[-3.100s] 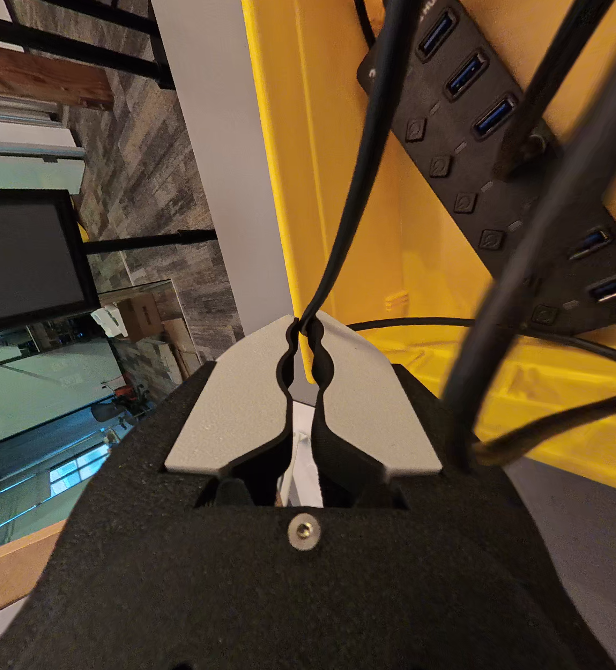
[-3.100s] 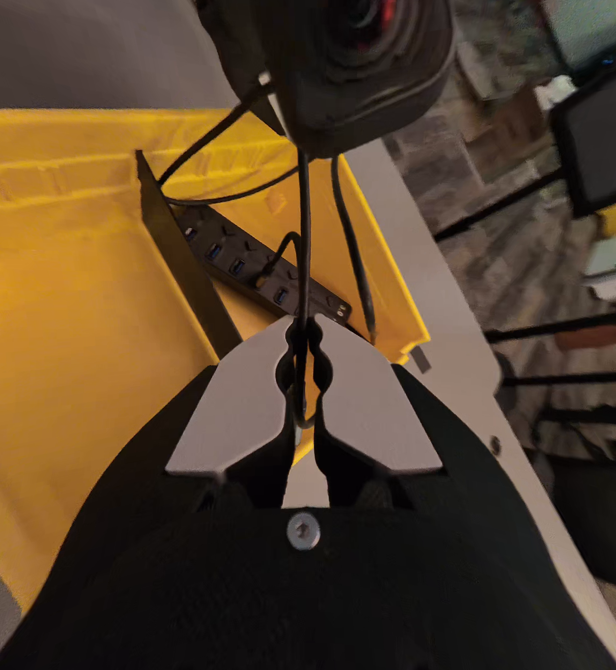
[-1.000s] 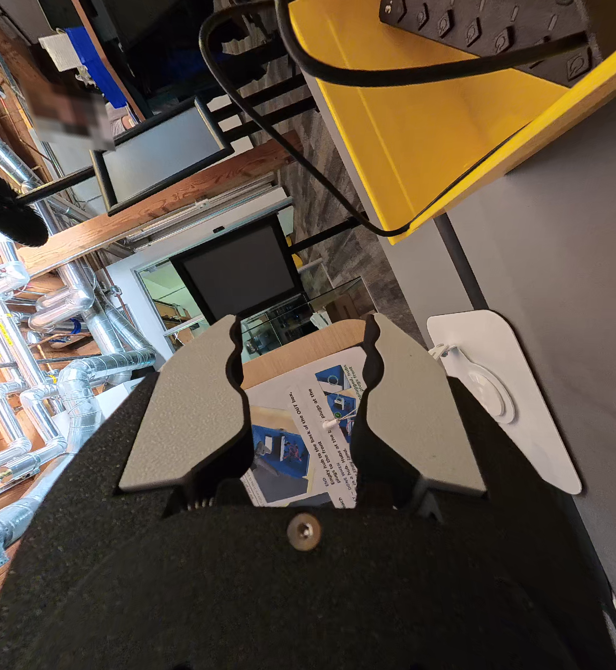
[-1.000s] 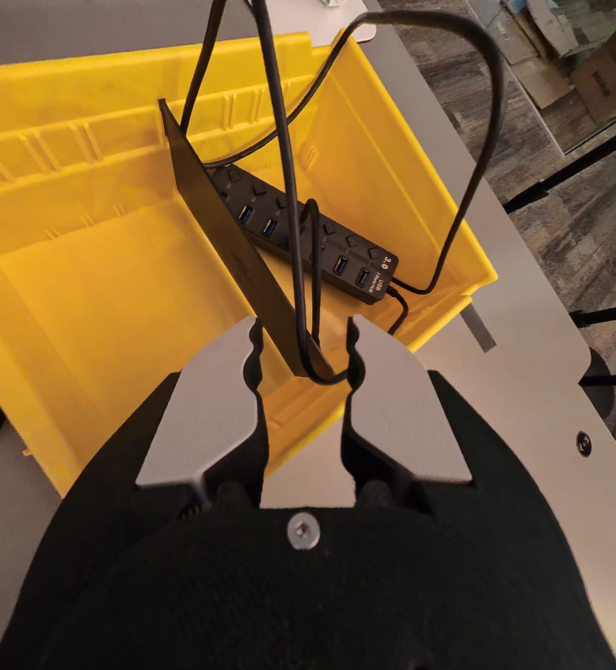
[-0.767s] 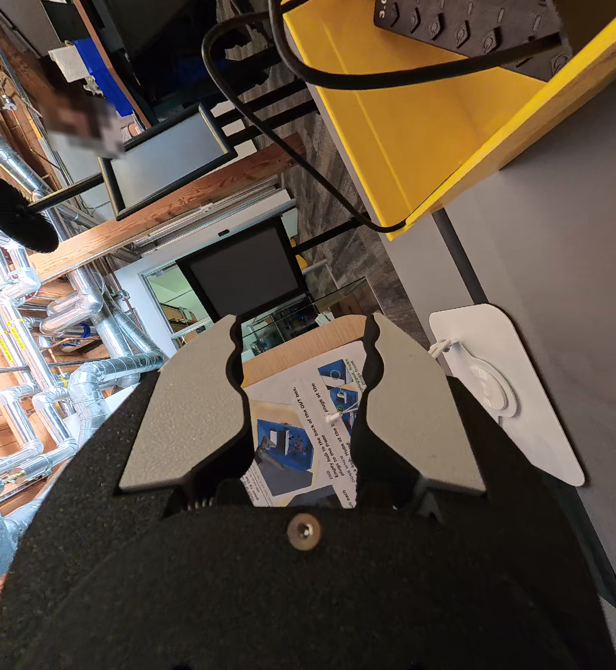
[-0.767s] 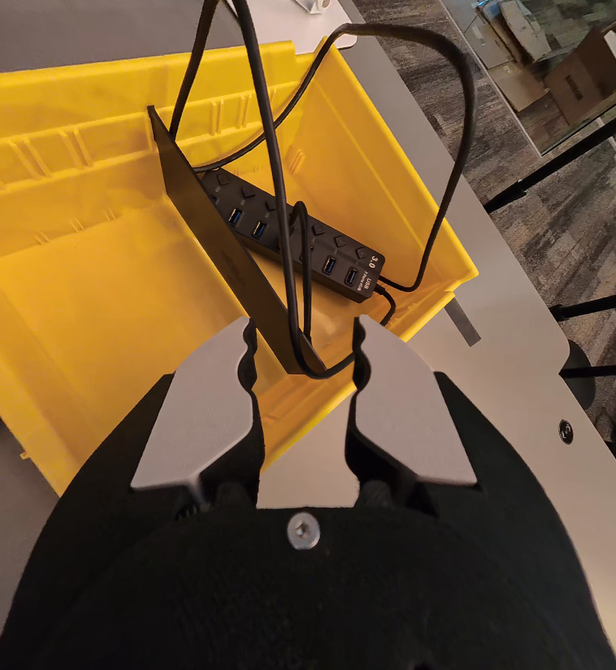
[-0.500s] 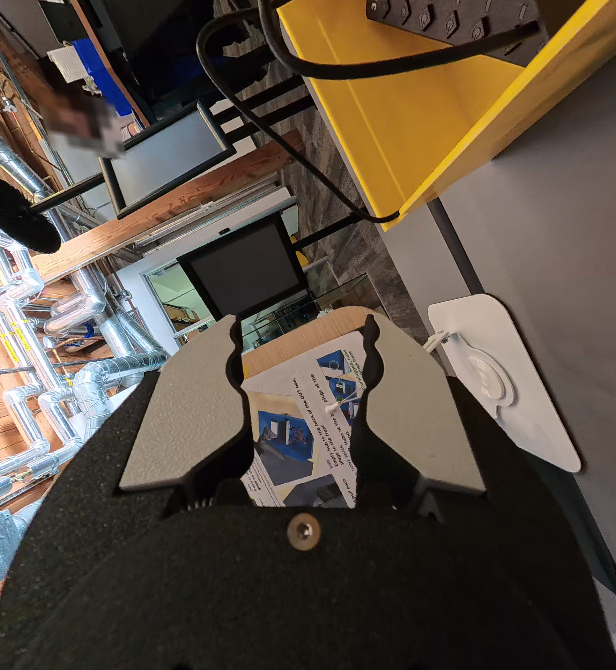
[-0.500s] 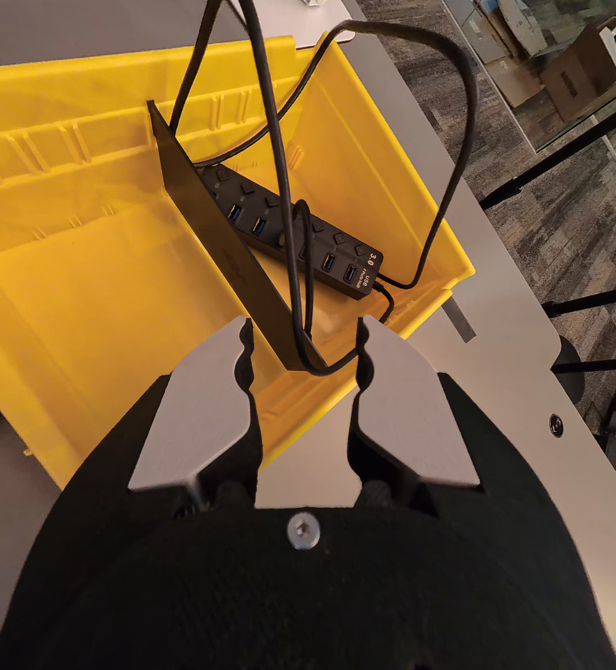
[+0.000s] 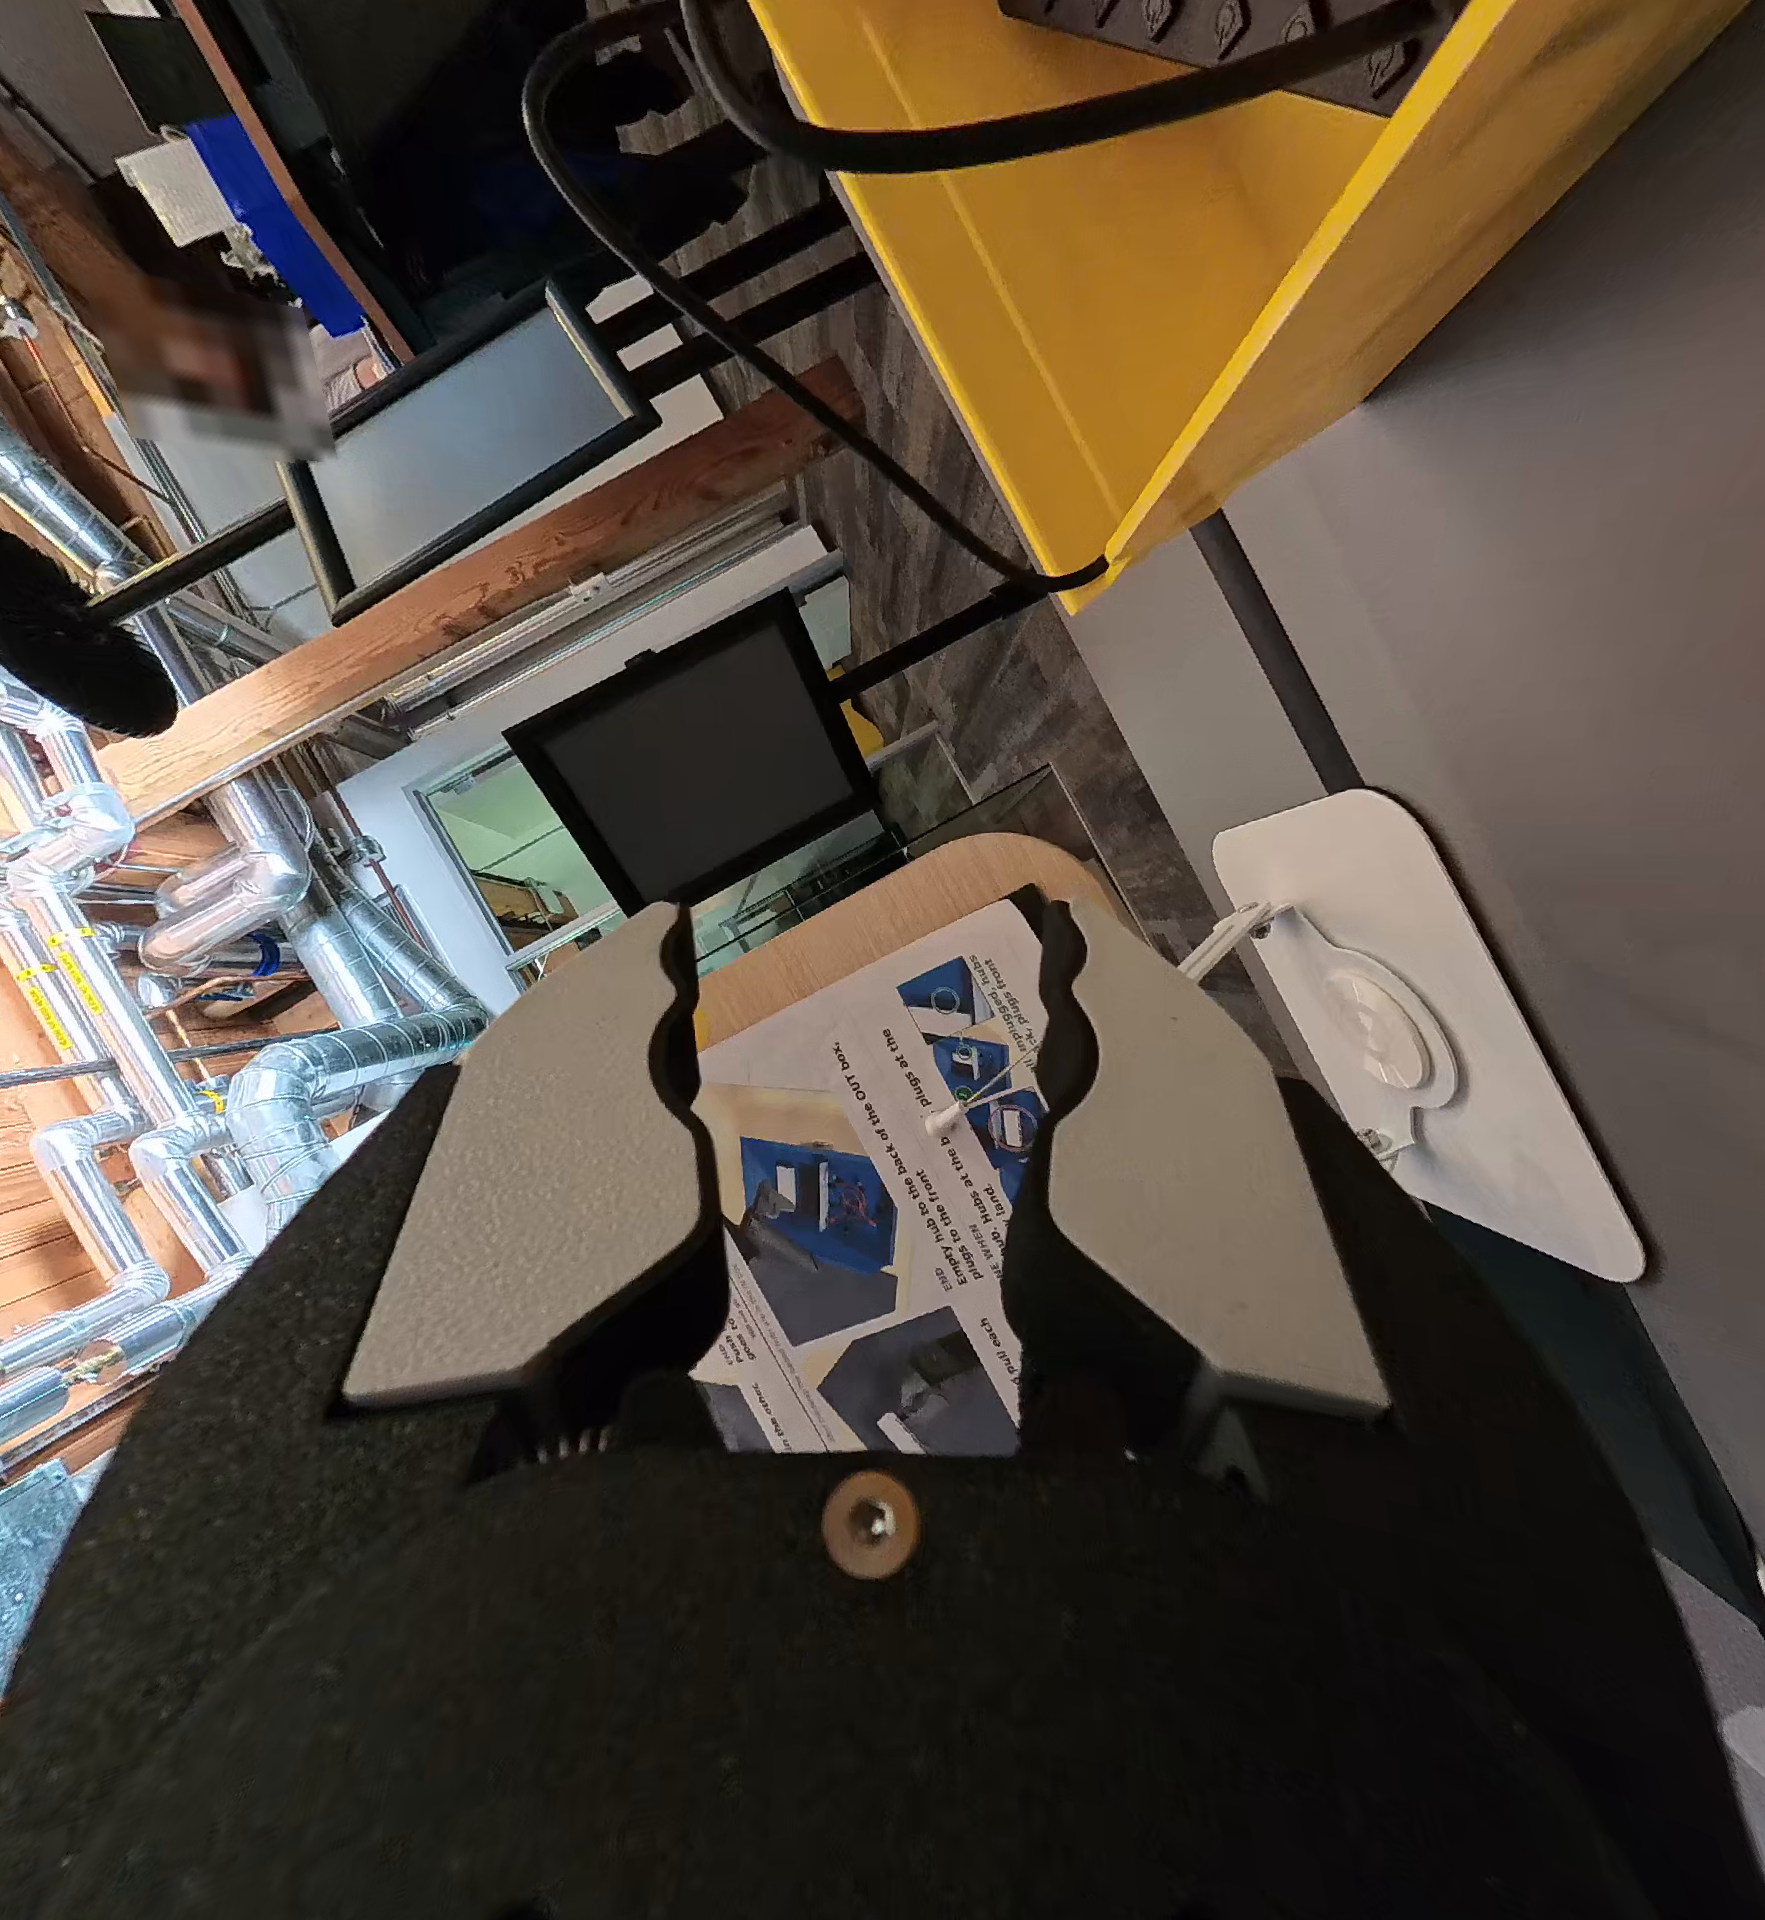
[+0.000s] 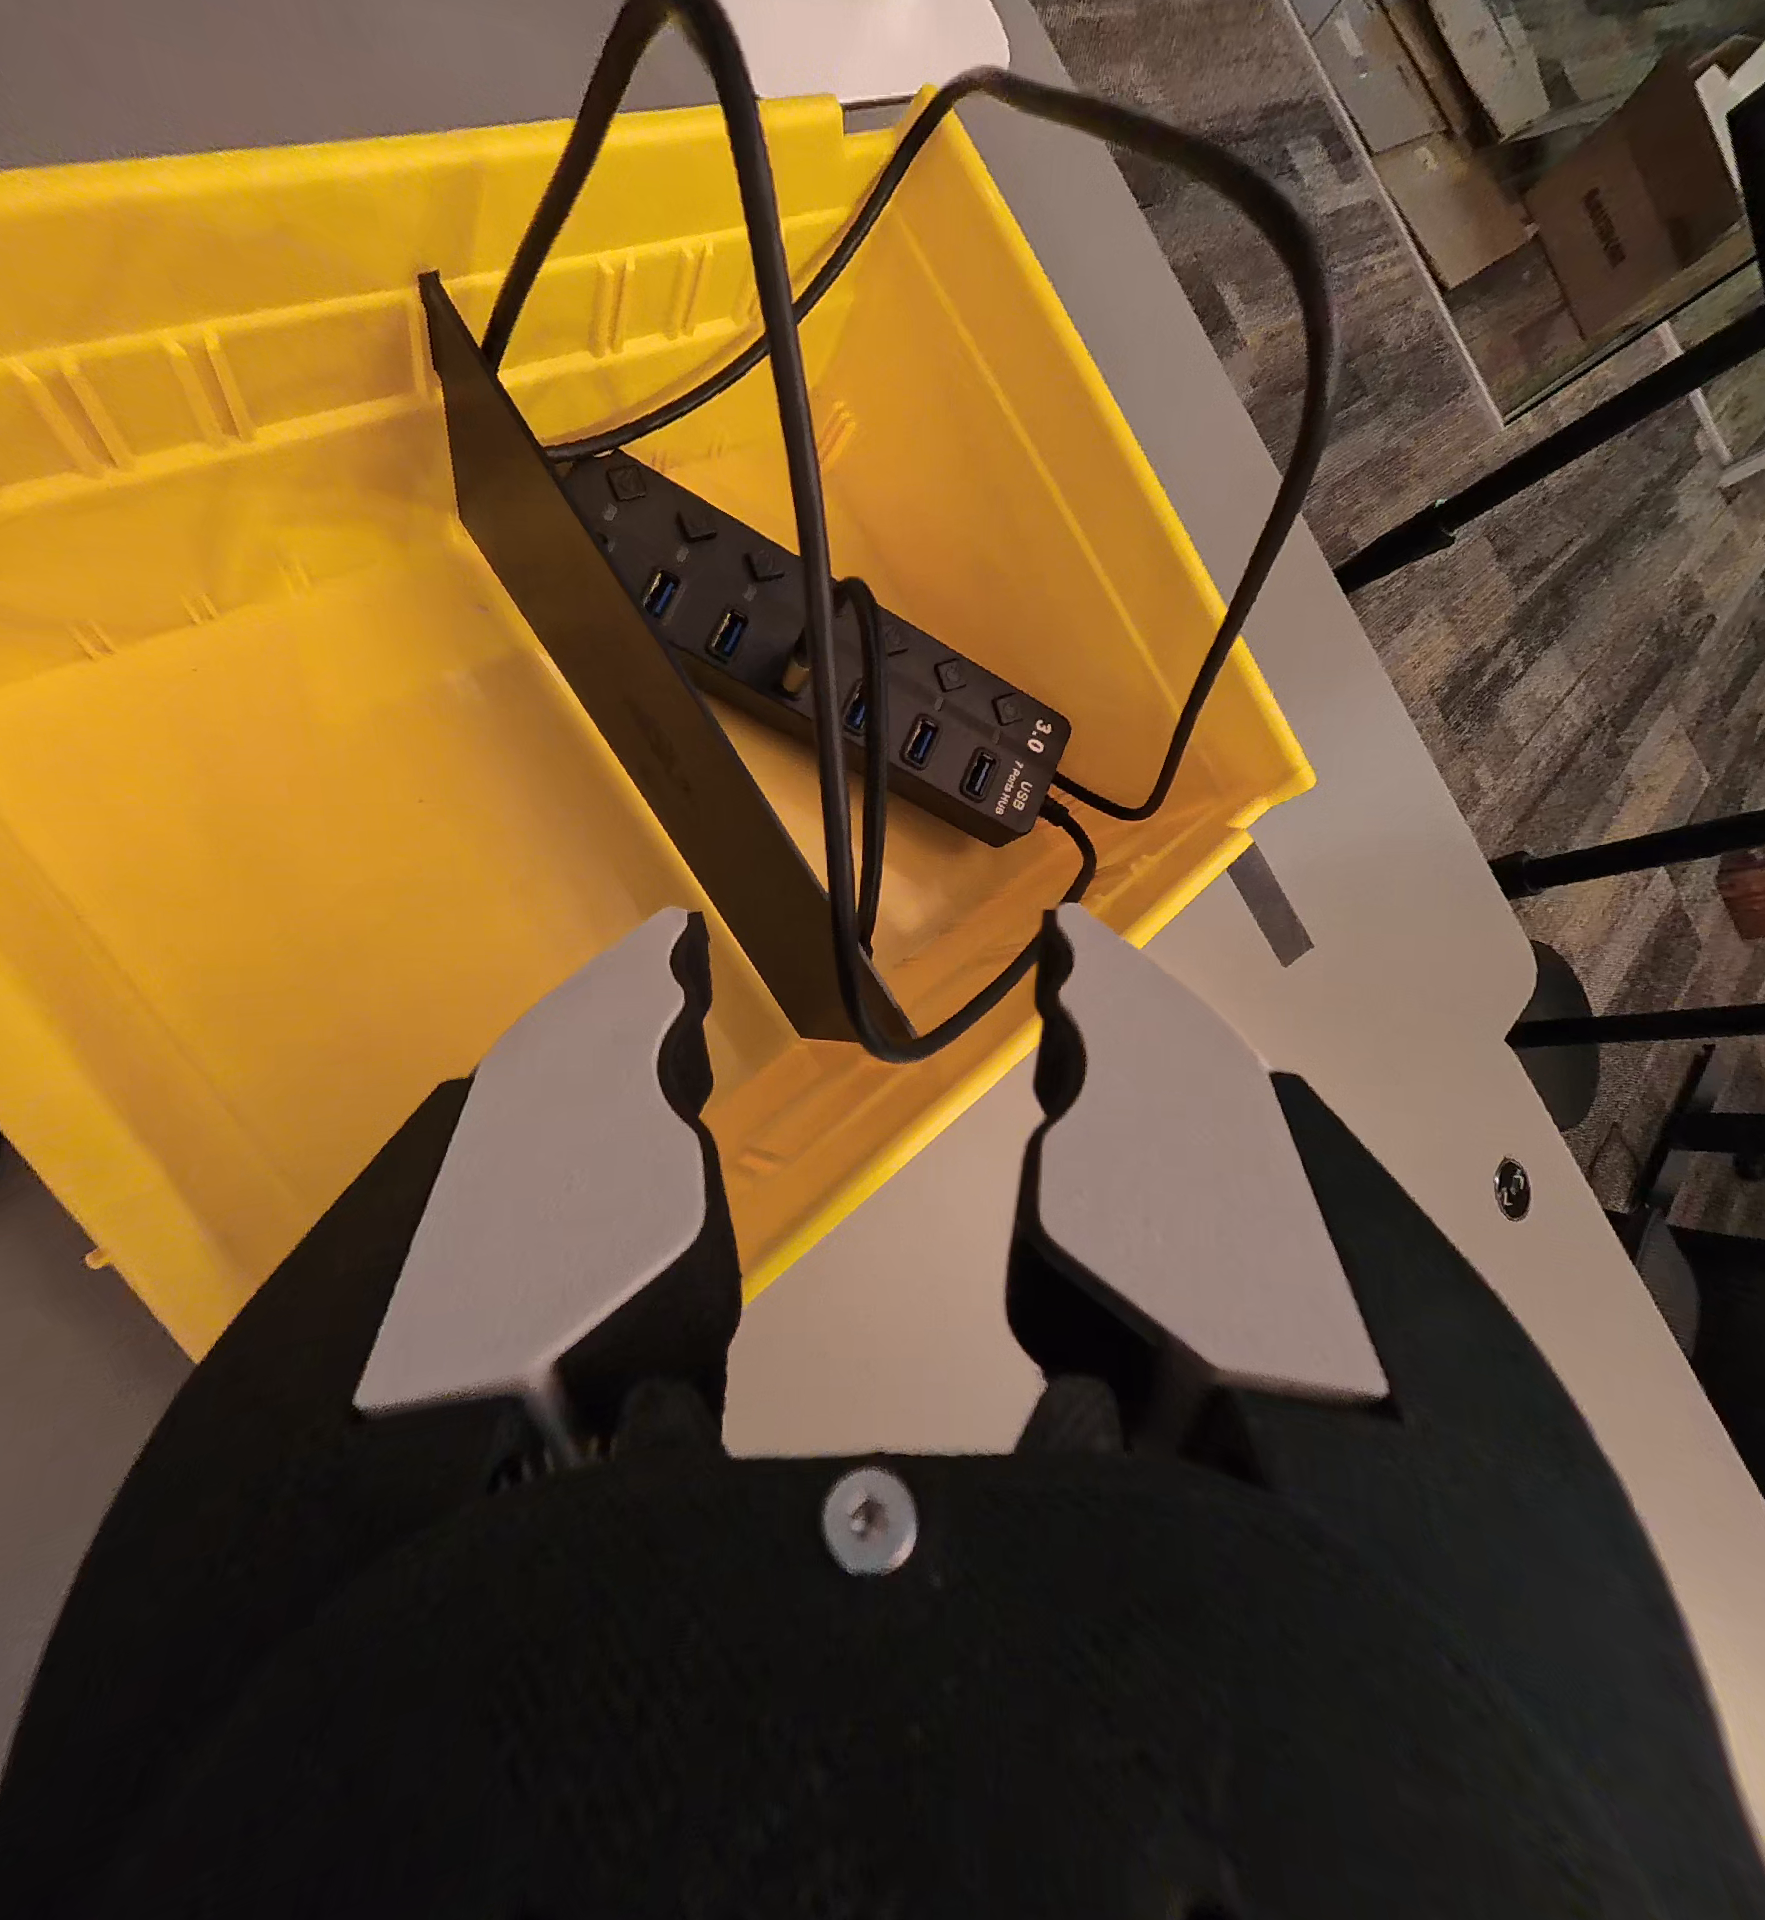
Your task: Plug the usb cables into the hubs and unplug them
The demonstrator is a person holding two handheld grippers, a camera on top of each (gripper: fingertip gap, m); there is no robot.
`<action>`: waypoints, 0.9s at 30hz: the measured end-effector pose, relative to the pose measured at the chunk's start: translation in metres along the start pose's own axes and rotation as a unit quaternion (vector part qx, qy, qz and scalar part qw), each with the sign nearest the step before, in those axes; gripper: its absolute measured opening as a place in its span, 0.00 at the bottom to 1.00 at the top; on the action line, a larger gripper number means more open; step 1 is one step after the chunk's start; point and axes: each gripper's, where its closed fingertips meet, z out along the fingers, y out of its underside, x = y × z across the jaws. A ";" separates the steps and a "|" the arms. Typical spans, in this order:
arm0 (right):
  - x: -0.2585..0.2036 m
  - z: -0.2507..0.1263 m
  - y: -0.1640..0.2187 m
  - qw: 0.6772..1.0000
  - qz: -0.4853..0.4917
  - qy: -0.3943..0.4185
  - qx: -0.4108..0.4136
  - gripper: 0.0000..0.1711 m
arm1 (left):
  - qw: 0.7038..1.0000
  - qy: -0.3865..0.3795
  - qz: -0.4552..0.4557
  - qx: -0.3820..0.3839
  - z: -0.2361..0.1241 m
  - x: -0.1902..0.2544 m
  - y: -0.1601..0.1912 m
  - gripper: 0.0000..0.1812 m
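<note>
A black USB hub (image 10: pixel 1003 769) lies in the right compartment of a yellow bin (image 10: pixel 234 831), beside a black divider (image 10: pixel 587 644). One plug stands in a middle port, and black cables (image 10: pixel 805 436) loop up out of the bin and over its front edge. My right gripper (image 10: pixel 873 925) is open and empty, above the bin's front edge, with the cable loop just beyond its fingertips. My left gripper (image 9: pixel 865 920) is open and empty, away from the bin (image 9: pixel 1117 260), which sits at the upper right with the hub (image 9: pixel 1221 42) and a cable (image 9: pixel 961 149).
The bin rests on a grey table (image 10: pixel 1377 1039) whose edge runs down the right, with floor beyond it. In the left wrist view a printed sheet (image 9: pixel 836 1195) on a wooden board lies ahead and a white plate (image 9: pixel 1377 1039) lies on the table (image 9: pixel 1584 623). Monitors (image 9: pixel 701 748) stand farther off. About 25 cm separates my left fingertips from my right. The black USB hub (image 10: pixel 1003 769) is about 12 cm from my right fingertips.
My right gripper's jaws have opened wider and it has drawn back a little from the cable loop. My left gripper has stayed open and shifted slightly.
</note>
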 end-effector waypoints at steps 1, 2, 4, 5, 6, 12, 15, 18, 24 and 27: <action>0.000 -0.001 -0.001 1.000 -0.002 -0.001 -0.003 0.36 | 1.000 0.001 0.000 0.000 -0.001 0.001 0.000 0.35; 0.001 -0.001 -0.001 1.000 -0.003 -0.001 -0.006 0.36 | 1.000 0.001 0.001 -0.001 -0.002 0.001 0.001 0.35; 0.005 -0.001 -0.003 1.000 -0.007 0.001 -0.014 0.38 | 1.000 0.002 0.003 -0.002 -0.004 0.003 0.001 0.35; 0.006 0.000 -0.004 1.000 -0.008 0.000 -0.019 0.39 | 1.000 0.003 0.000 -0.003 -0.005 0.003 0.002 0.35; 0.009 0.000 -0.005 1.000 -0.012 0.001 -0.025 0.40 | 1.000 0.004 -0.004 -0.003 -0.007 0.005 0.003 0.35; 0.017 0.003 -0.024 0.996 -0.063 -0.012 -0.055 0.52 | 0.997 0.016 -0.070 0.000 -0.033 0.033 0.016 0.34; 0.021 0.012 -0.038 0.991 -0.112 -0.006 -0.068 0.63 | 0.995 0.032 -0.090 -0.006 -0.046 0.058 0.025 0.33; 0.021 0.024 -0.053 0.984 -0.157 -0.014 -0.083 0.64 | 0.993 0.055 -0.105 -0.019 -0.056 0.081 0.033 0.33; 0.032 0.047 -0.070 0.980 -0.168 -0.023 -0.101 0.58 | 0.991 0.075 -0.105 -0.032 -0.073 0.106 0.040 0.33; 0.024 0.054 -0.062 0.981 -0.138 -0.064 -0.120 0.37 | 0.990 0.077 -0.115 -0.027 -0.082 0.110 0.037 0.33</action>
